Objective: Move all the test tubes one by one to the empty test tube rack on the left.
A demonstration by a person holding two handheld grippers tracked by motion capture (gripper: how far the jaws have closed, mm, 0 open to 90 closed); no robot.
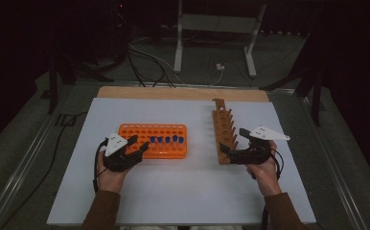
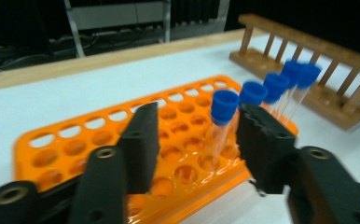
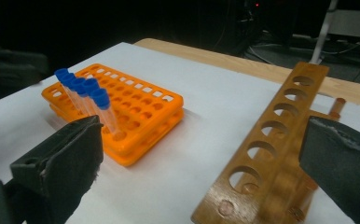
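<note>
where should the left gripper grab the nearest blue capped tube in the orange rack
Grip the nearest tube just under its blue cap, coming from above: it stands nearly upright in the orange rack, neighbours close behind, and only the top is exposed.

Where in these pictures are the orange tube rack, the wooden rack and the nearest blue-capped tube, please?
orange tube rack (image 1: 130, 130), high view, bare left end of its top.
wooden rack (image 3: 280, 112), right gripper view, top board between holes.
nearest blue-capped tube (image 2: 225, 106), left gripper view, its blue cap.

High view: set above the table's (image 1: 183, 201) near edge, faced forward and down
Left gripper view: held close over the orange rack (image 2: 99, 140); the wooden rack (image 2: 308, 74) is seen beyond
Right gripper view: held low and close; both racks are shared
</note>
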